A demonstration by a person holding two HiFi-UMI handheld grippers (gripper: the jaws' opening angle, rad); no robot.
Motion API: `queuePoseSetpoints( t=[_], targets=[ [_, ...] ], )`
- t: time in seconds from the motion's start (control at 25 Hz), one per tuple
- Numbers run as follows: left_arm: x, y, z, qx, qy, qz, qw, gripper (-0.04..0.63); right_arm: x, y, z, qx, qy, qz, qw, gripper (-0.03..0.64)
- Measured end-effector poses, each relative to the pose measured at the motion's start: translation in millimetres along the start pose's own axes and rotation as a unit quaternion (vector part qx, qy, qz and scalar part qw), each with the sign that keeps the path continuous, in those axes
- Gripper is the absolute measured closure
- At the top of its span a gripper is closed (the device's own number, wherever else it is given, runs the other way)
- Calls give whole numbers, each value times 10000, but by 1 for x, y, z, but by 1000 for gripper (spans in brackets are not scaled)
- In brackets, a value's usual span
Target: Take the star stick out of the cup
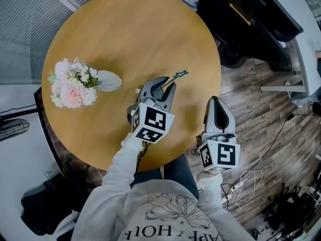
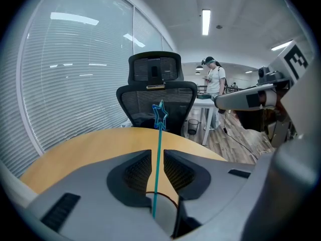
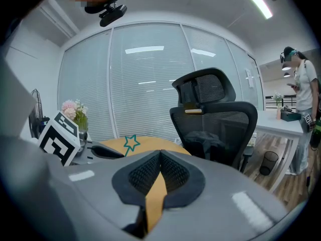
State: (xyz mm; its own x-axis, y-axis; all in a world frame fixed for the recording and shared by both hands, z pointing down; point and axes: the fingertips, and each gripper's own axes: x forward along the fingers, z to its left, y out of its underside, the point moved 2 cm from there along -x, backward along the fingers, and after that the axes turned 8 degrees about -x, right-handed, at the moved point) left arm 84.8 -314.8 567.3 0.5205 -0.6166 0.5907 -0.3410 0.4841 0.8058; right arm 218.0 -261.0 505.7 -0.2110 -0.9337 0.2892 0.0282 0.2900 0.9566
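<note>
A thin teal star stick (image 2: 158,154) stands up between the two pads of my left gripper (image 2: 157,152), its star outline (image 2: 160,113) above the jaw tips. A narrow gap shows on each side of the stick, so the jaws stand open around it. The stick's lower end goes into a cup (image 2: 169,199), of which only a brown rim arc shows below the jaws. In the head view the left gripper (image 1: 165,84) is over the round wooden table (image 1: 130,29), the star stick (image 1: 176,76) poking out past it. My right gripper (image 1: 216,100) hangs beside the table's edge, shut and empty (image 3: 159,154).
A vase of pink and white flowers (image 1: 75,83) lies toward the table's left side. A black office chair (image 2: 155,97) stands behind the table. A person (image 2: 215,84) stands far back by a desk. Cables lie on the wood floor (image 1: 251,179) at the right.
</note>
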Motion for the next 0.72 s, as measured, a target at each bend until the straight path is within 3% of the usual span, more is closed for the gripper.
queuePoseSetpoints(
  t=[0.36,0.72],
  targets=[
    [8,5,0,89,13,102,9999,572,2,5,-1,10,-42,54,10000,606],
    [1,-1,4,115,-142,-26,9998,581,2,0,-1,-11,-79,13,10000,606]
  ],
)
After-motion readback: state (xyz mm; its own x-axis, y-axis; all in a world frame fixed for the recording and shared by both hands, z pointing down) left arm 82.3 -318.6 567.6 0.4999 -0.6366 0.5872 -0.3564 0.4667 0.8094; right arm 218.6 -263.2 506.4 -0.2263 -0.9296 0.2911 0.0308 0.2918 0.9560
